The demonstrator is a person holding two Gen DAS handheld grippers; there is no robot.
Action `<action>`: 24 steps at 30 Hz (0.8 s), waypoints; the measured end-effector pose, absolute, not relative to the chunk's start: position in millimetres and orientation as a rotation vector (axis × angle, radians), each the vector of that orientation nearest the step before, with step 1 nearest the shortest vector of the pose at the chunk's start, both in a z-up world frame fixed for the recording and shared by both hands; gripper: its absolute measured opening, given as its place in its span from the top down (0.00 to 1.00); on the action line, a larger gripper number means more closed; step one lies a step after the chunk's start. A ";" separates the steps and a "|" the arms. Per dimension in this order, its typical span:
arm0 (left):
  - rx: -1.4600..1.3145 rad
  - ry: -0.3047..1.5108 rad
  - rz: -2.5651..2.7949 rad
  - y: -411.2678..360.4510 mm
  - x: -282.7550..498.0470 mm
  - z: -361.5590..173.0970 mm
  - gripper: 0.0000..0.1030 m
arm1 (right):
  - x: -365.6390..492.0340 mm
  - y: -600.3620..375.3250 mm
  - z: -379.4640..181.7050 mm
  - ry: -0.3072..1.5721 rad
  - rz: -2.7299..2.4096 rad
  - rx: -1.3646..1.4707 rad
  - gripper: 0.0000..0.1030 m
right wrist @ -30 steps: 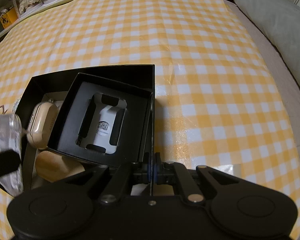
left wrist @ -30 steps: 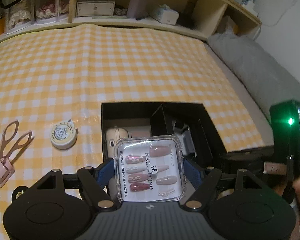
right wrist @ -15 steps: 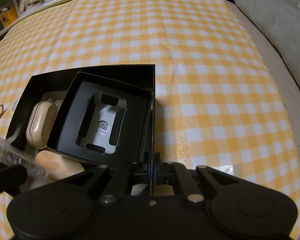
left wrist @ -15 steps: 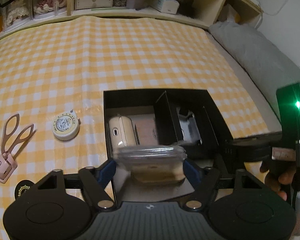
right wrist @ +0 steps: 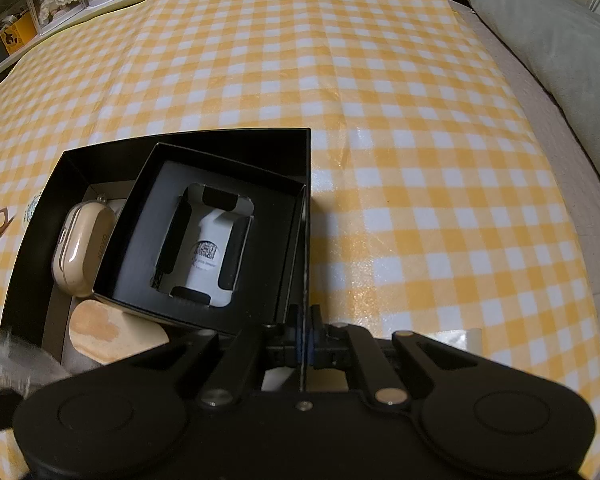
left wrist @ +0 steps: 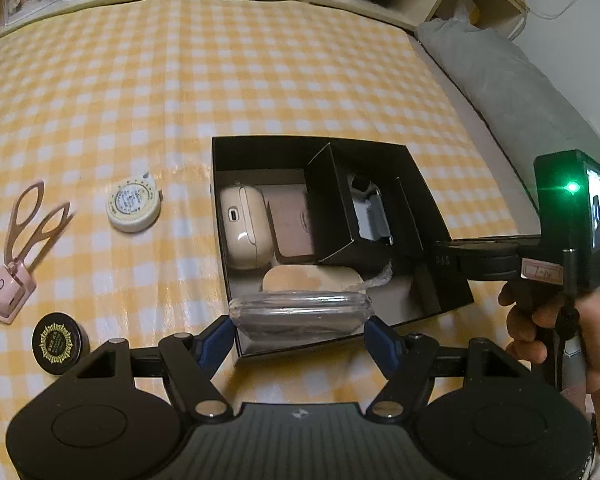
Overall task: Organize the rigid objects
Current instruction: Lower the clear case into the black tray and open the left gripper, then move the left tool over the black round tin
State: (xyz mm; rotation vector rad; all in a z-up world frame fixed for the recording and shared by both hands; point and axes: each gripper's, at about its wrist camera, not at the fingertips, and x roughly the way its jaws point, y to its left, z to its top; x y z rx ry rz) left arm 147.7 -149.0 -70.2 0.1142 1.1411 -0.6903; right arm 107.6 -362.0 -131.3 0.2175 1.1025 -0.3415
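Left wrist view
Left gripper [left wrist: 300, 332]: clamped on the clear plastic case [left wrist: 300, 314], lower centre, held flat and edge-on over the near rim of the black box [left wrist: 236, 184].
Box contents: beige earbud case [left wrist: 244, 232], brown compact [left wrist: 292, 224], smaller black box [left wrist: 332, 208] tilted inside.
Left of frame: pink eyelash curler [left wrist: 20, 248], round tape measure [left wrist: 134, 206], black round tin [left wrist: 58, 344] on the checked cloth [left wrist: 260, 60].

Right wrist view
Right gripper [right wrist: 305, 346]: lower centre, fingers pinched tight on the black box's right wall [right wrist: 307, 216].
Clear plastic case [right wrist: 16, 364]: blurred at lower left edge.
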 end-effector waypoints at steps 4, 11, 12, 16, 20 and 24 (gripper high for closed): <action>0.119 1.159 -0.665 -154.1 150.1 -73.7 0.28 | 107.6 -361.6 -131.3 1.102 -0.342 0.219 0.96; 0.111 1.154 -0.656 -148.5 152.0 -73.4 0.14 | 108.1 -360.5 -134.0 1.106 -0.341 0.217 0.96; 0.110 1.150 -0.656 -148.2 151.7 -72.9 0.12 | 108.3 -359.6 -133.5 1.106 -0.341 0.215 0.96; 0.119 1.122 -0.664 -151.1 146.3 -69.2 0.07 | 108.5 -359.2 -133.3 1.106 -0.342 0.215 0.96; 0.124 1.091 -0.681 -150.9 140.6 -65.8 0.00 | 108.6 -358.9 -133.8 1.106 -0.342 0.215 0.96; 0.139 1.065 -0.696 -148.5 136.0 -61.9 0.00 | 108.8 -357.9 -133.3 1.106 -0.342 0.214 0.96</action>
